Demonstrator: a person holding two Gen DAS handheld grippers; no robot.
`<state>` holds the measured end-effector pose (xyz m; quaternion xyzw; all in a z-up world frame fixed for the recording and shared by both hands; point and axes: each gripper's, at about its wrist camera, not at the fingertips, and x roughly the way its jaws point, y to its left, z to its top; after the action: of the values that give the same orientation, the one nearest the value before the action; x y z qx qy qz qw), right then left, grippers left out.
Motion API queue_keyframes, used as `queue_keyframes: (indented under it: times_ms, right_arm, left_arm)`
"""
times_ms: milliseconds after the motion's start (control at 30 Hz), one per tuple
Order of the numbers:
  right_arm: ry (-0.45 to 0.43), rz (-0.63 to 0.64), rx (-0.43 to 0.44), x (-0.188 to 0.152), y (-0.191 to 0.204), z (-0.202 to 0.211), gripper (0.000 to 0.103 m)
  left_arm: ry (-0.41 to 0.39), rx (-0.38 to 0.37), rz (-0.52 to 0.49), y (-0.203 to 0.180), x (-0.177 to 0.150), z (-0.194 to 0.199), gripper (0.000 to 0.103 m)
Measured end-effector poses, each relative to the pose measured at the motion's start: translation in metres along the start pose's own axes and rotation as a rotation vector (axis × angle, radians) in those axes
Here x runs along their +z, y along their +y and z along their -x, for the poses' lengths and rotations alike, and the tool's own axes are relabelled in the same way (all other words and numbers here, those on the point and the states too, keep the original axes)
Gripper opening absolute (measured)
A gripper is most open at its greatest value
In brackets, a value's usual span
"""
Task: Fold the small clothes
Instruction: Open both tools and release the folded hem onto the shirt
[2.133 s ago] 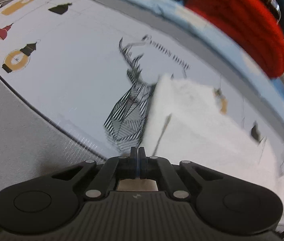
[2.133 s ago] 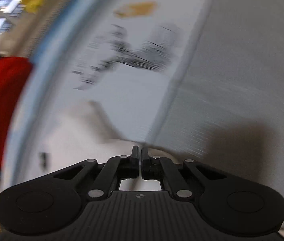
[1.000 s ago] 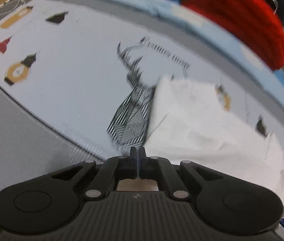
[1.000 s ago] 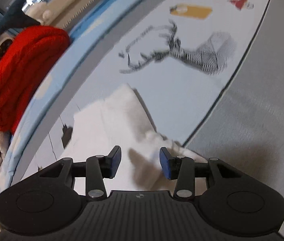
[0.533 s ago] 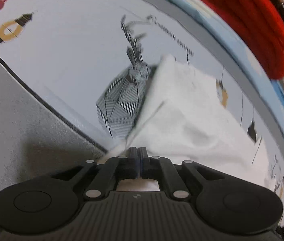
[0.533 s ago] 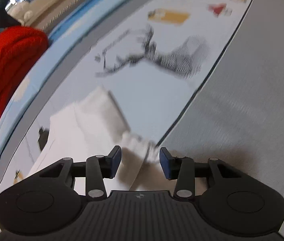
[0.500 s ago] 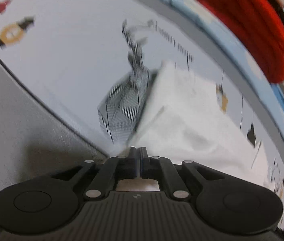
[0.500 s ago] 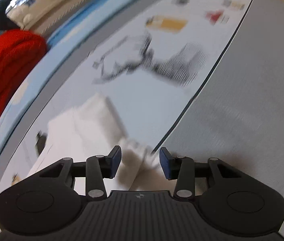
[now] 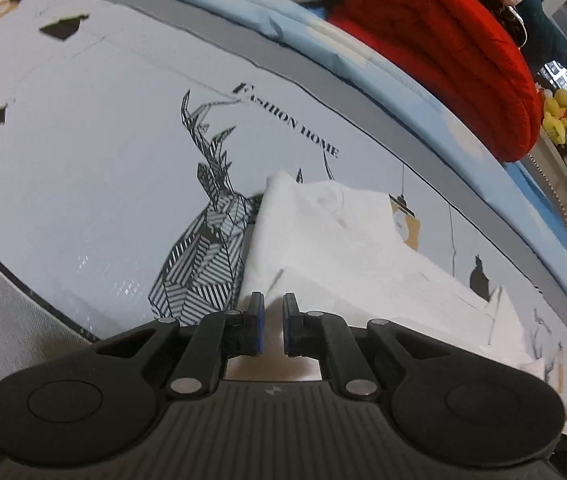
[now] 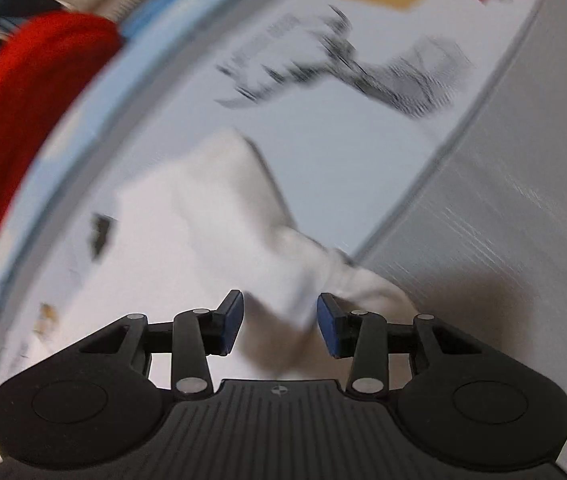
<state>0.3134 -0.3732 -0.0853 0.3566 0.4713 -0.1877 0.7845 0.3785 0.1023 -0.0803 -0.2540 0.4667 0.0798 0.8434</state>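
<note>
White garment (image 9: 343, 240) lies on printed mat (image 9: 83, 140); both grippers parted

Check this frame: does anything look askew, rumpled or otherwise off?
Only the white garment: it lies partly folded on the printed mat, edges uneven, and one end bunches between the open right gripper's fingers. Nothing looks spilled or damaged.
</note>
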Motion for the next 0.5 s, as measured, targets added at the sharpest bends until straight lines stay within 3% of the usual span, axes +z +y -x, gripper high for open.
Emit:
queue_keyframes:
  times_ms: [133, 300, 367, 400, 500]
  right_arm:
    - [0.021, -0.004, 0.010, 0.003, -0.001, -0.005, 0.044]
    - [-0.017, 0.080, -0.016, 0.000, 0.014, 0.004, 0.044]
    - [-0.064, 0.175, -0.014, -0.003, 0.030, 0.014, 0.044]
    - [-0.074, 0.207, -0.003, -0.001, 0.035, 0.013, 0.044]
    - [-0.065, 0.257, 0.012, 0.001, 0.040, 0.012, 0.044]
  left_arm:
    - [-0.035, -0.003, -0.054, -0.008, 0.000, 0.001, 0.034]
    - [-0.028, 0.032, -0.179, -0.021, -0.004, -0.012, 0.034]
    - [-0.012, 0.041, -0.217, -0.025, -0.006, -0.018, 0.026]
    - [-0.011, 0.045, -0.240, -0.026, -0.006, -0.019, 0.005]
    - [-0.128, 0.085, -0.248, -0.027, -0.001, -0.001, 0.004]
